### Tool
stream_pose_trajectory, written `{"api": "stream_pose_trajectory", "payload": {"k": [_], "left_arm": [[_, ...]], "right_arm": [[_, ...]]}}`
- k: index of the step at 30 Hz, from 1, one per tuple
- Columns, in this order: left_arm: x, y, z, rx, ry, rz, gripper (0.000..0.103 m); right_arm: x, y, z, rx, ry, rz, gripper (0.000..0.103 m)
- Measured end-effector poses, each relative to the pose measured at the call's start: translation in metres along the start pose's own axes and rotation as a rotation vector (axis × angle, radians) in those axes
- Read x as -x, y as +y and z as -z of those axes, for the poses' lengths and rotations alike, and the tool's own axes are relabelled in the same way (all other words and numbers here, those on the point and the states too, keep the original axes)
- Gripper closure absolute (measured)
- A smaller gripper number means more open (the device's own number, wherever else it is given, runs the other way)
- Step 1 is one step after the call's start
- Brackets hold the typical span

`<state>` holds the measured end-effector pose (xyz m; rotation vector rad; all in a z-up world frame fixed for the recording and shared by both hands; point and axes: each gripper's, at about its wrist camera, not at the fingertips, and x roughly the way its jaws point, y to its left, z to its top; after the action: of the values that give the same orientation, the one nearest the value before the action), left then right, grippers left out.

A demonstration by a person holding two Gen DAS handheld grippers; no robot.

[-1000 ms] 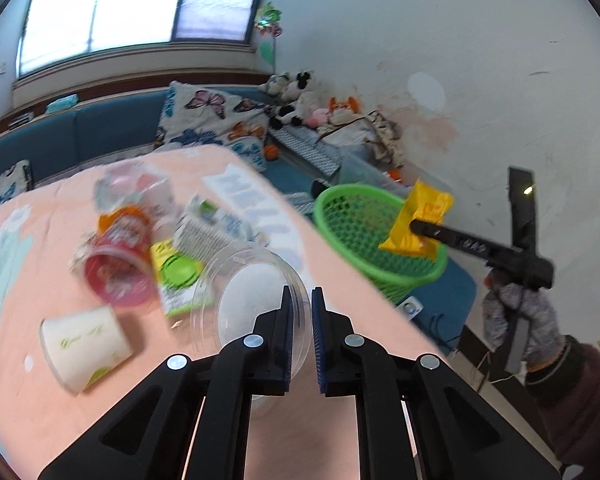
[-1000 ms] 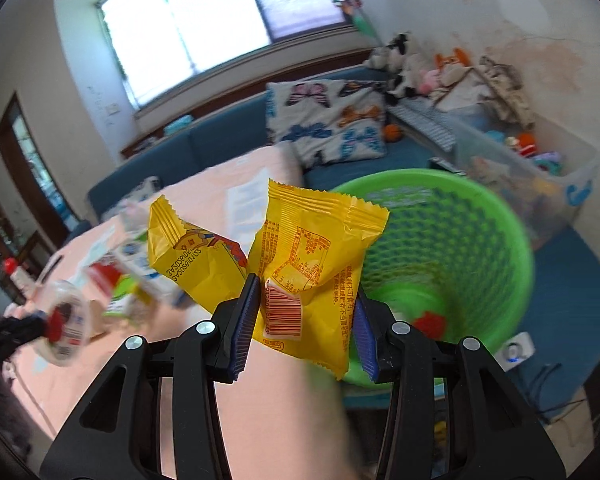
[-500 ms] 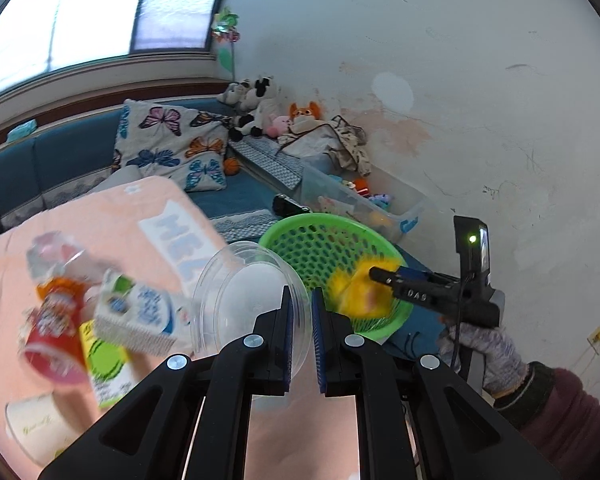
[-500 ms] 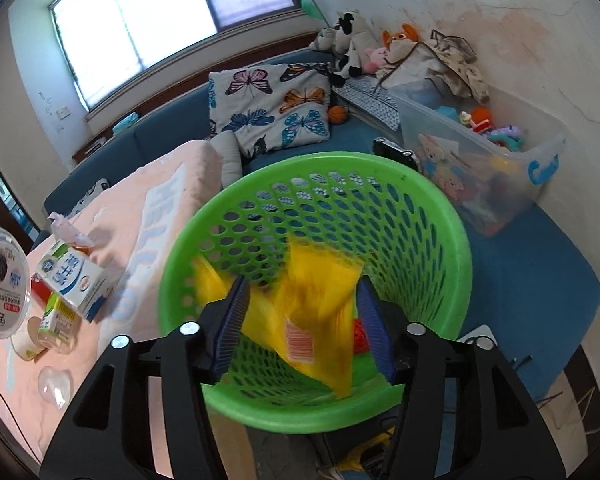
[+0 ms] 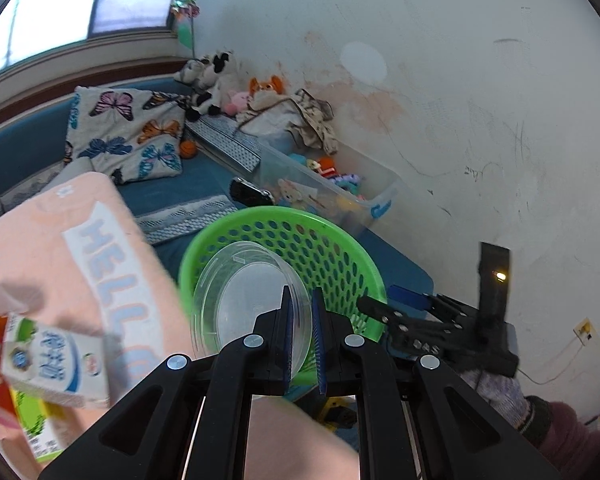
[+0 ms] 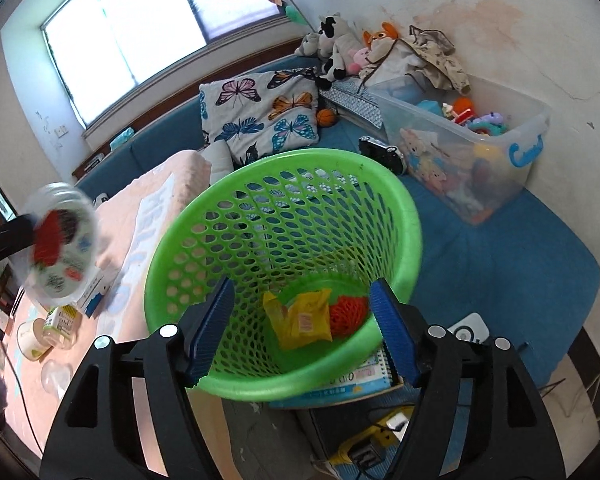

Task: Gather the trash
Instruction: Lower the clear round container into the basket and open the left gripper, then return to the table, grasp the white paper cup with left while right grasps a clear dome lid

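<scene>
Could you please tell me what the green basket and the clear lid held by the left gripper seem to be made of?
Green basket: apparently moulded plastic, slightly glossy, its walls a regular lattice of holes. Clear lid: thin transparent plastic by its look, since the basket shows through; glossy, with moulded rim ridges.

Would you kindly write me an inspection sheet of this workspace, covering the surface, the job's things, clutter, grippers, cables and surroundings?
Surface: pink table cover printed with pale letters, trash at its near end.
Job's things: green basket beside the table holds yellow wrappers and something red; clear plastic tub is pinched by its rim; milk carton and paper cup lie on the table.
Clutter: notebook under the basket.
Grippers: left gripper shut on the tub near the basket; right gripper above the basket, jaws just opened, nothing between them.
Cables: yellow plug and cord on the floor.
Surroundings: butterfly cushion, clear toy bin, plush toys, window.
</scene>
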<state>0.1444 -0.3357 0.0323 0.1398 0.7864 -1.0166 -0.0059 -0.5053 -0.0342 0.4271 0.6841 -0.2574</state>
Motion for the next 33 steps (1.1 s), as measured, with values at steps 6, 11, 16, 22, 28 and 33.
{"api": "stream_pose_trajectory", "payload": {"k": [6, 11, 16, 22, 28, 33], "left_arm": [[-0.033, -0.011, -0.003, -0.009, 0.046, 0.016, 0.094], [-0.053, -0.013, -0.006, -0.001, 0.076, 0.022, 0.094], [-0.057, -0.013, -0.008, 0.004, 0.072, 0.028, 0.083], [-0.045, -0.006, -0.006, 0.023, 0.051, 0.021, 0.074], [-0.005, 0.007, 0.000, 0.038, -0.021, -0.020, 0.053], [0.041, 0.020, 0.013, 0.061, -0.101, -0.073, 0.032]], "right_arm": [[0.017, -0.005, 0.009, -0.003, -0.021, -0.001, 0.031], [0.026, -0.008, 0.017, -0.011, -0.027, 0.000, 0.031], [0.029, -0.012, 0.021, -0.028, -0.024, -0.008, 0.031], [0.035, -0.005, 0.026, -0.024, -0.029, -0.023, 0.031], [0.044, 0.013, 0.030, -0.012, -0.043, -0.059, 0.030], [0.057, 0.040, 0.031, 0.028, -0.067, -0.094, 0.027]]}}
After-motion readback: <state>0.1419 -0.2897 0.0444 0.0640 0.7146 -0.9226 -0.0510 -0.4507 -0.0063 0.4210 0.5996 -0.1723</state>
